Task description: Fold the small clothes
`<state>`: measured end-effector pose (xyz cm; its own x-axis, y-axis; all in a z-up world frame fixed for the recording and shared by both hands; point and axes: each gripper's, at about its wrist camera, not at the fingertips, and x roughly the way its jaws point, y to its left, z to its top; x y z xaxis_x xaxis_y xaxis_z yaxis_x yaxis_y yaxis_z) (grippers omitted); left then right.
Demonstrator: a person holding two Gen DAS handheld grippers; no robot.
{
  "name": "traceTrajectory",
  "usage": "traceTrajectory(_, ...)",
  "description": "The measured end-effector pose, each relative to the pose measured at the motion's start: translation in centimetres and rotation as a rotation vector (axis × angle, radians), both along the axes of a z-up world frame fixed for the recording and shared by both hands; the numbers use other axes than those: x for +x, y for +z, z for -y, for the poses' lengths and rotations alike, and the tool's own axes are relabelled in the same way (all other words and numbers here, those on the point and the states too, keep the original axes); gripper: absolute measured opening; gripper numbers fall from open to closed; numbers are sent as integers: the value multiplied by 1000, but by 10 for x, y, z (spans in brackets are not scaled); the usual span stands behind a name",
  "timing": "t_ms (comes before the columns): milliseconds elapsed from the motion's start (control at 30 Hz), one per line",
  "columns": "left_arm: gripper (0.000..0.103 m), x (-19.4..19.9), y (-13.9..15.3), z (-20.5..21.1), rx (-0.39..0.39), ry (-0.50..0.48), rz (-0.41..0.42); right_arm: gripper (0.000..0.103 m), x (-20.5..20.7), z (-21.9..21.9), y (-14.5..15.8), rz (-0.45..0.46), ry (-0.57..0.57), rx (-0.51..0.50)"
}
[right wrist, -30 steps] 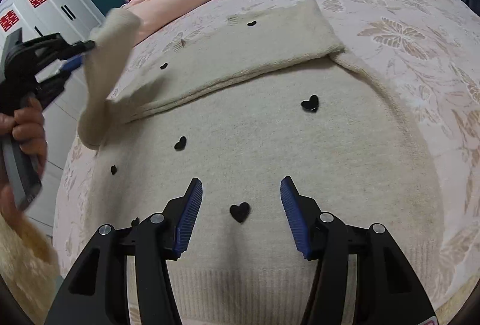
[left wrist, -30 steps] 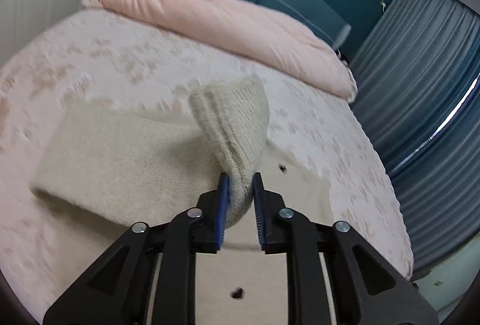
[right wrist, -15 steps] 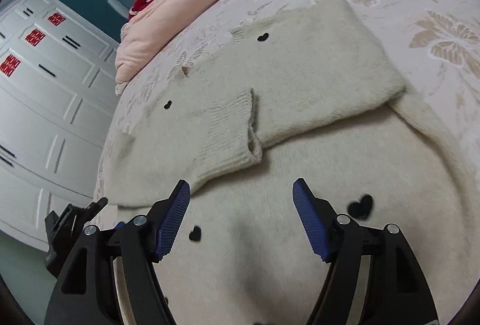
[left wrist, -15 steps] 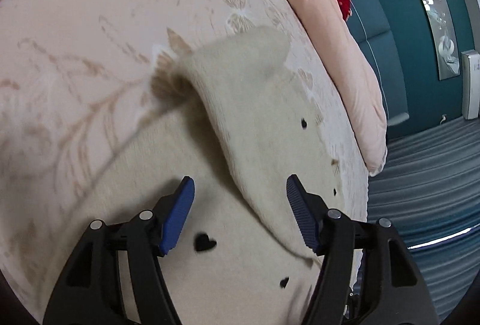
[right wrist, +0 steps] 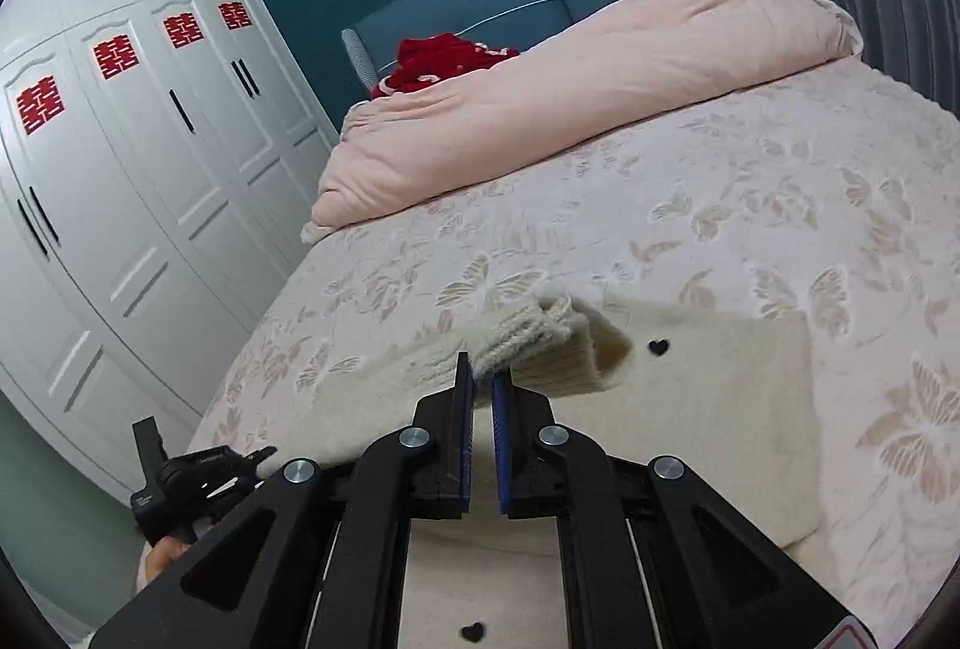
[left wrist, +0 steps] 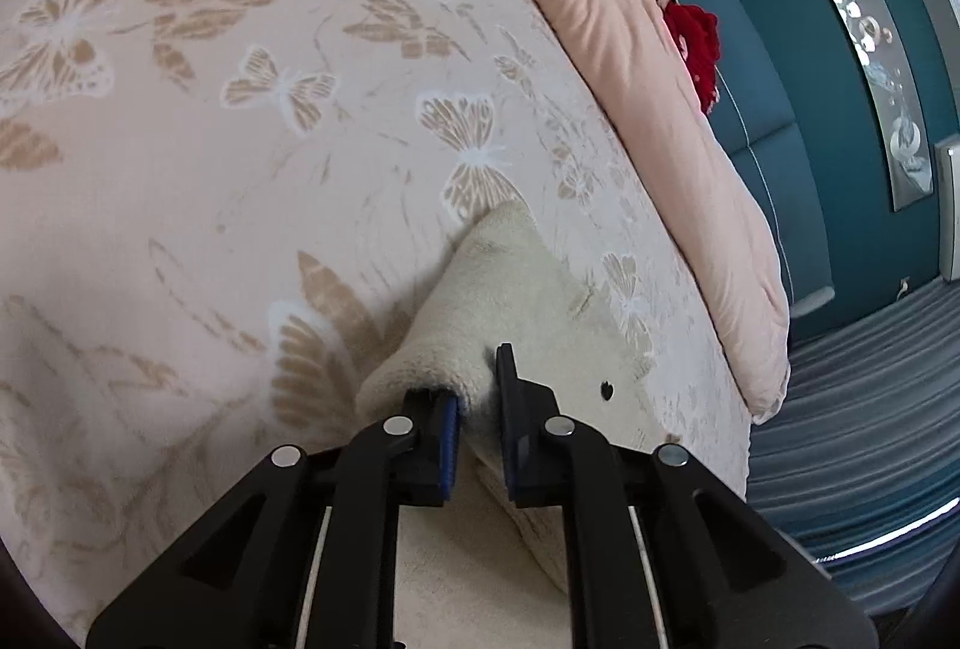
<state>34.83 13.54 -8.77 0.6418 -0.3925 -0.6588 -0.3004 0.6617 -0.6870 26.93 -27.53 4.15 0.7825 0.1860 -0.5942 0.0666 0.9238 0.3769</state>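
On the near part of the bed (right wrist: 750, 205) lies the cream sweater (right wrist: 708, 409). My left claw (left wrist: 478, 409) pinches a fold of its edge, lifted off the bedspread. My right claw (right wrist: 483, 397) is narrowed on its ribbed cuff (right wrist: 528, 334), raised over the body.

Right gripper (right wrist: 483, 385) is clamped tight on the ribbed cuff (right wrist: 525, 334) of the cream sweater (right wrist: 708, 409), which spreads toward three o'clock over the floral bedspread (right wrist: 780, 205), one black heart (right wrist: 658, 346) showing just past the fold. Down at eight o'clock the left gripper (right wrist: 264, 454) pokes in at the sweater's edge, its grip unreadable from here. Up at twelve o'clock, a pink duvet (right wrist: 600, 91) is bunched with something red (right wrist: 438, 61) behind it, white wardrobes (right wrist: 120, 169) at ten.
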Motion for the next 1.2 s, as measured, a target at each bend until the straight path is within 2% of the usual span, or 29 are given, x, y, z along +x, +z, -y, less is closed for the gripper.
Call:
traceTrajectory(67, 10, 2, -12, 18, 47, -48, -38, 6, 15, 22, -39, -115, -57, -73)
traceTrajectory(100, 10, 1, -20, 27, 77, -61, -60, 6, 22, 37, -72, -208, -83, -64)
traceTrajectory(167, 10, -2, -38, 38, 96, -62, -108, 5, 26, 62, -128, -360, -125, 52)
traceTrajectory(233, 10, -9, -45, 39, 107, -45, -90, 5, 14, 75, -135, -314, -145, 138)
traceTrajectory(300, 11, -12, -43, 43, 161, -68, -58, 5, 9, 74, -136, -275, -139, 137)
traceTrajectory(367, 12, -15, -44, 47, 216, -95, -20, 6, 15, 73, -158, -361, -122, 121)
traceTrajectory(400, 12, -18, -45, 49, 238, -105, 2, 6, 12, 74, -165, -364, -121, 158)
traceTrajectory(500, 12, -26, -47, 56, 316, -133, 83, 17, -1, 85, -159, -307, -148, 311)
traceTrajectory(567, 13, -28, -48, 55, 305, -125, 109, 37, -2, 91, -156, -271, -169, 379)
traceTrajectory(633, 13, -28, -51, 49, 266, -115, 123, 41, 3, 94, -156, -265, -191, 389)
traceTrajectory(667, 13, -29, -52, 48, 256, -114, 131, 36, 6, 95, -159, -275, -193, 397)
traceTrajectory(700, 13, -30, -53, 47, 249, -113, 136, 25, 9, 95, -161, -275, -191, 401)
traceTrajectory(733, 13, -30, -53, 47, 245, -113, 140, 8, 9, 95, -159, -267, -186, 387)
traceTrajectory(800, 13, -30, -54, 46, 237, -113, 149, 7, -1, 98, -151, -200, -213, 348)
traceTrajectory(833, 13, -31, -54, 46, 235, -112, 153, 7, -4, 100, -155, -209, -228, 332)
traceTrajectory(867, 13, -31, -55, 47, 237, -112, 158, 6, -3, 100, -168, -270, -234, 305)
traceTrajectory(900, 13, -31, -56, 47, 242, -112, 161, 4, -4, 102, -177, -293, -231, 304)
traceTrajectory(933, 13, -31, -56, 49, 251, -112, 162, 4, -9, 103, -173, -272, -250, 305)
traceTrajectory(1000, 13, -31, -56, 50, 262, -113, 165, 13, -20, 95, -145, -252, -363, 194)
traceTrajectory(1033, 13, -32, -56, 50, 263, -112, 167, 18, -26, 88, -126, -197, -408, 165)
traceTrajectory(1067, 13, -32, -57, 50, 263, -111, 171, 18, -26, 77, -111, -136, -388, 194)
traceTrajectory(1100, 13, -32, -57, 50, 262, -110, 174, 18, -18, 62, -101, -112, -322, 231)
traceTrajectory(1200, 13, -33, -58, 50, 262, -108, 179, 18, 48, -31, -91, -180, 40, 244)
